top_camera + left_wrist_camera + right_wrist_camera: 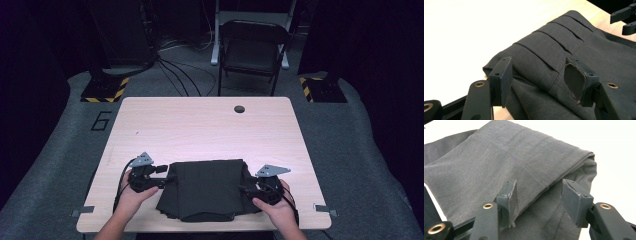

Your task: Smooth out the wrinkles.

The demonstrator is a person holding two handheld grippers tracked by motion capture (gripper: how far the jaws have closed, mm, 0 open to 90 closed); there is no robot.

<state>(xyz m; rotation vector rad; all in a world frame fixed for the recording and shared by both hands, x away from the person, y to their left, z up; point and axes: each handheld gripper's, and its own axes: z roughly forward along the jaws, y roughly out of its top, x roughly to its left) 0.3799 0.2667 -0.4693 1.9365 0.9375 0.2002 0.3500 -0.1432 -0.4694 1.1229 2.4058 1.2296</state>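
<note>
looking down from the high view, i see the folded dark garment [206,189] lying at the near edge of the wooden surface [200,125], with my left tongs [161,176] at its left side and my right tongs [245,189] at its right side. the far half of the surface is bare, open room. in the left gripper view, my left tongs [537,80] stand spread over the pleated corner of the garment [574,57], pinching nothing. in the right gripper view, my right tongs [539,200] are spread astride the garment's [499,162] folded edge, not pressed on it.
</note>
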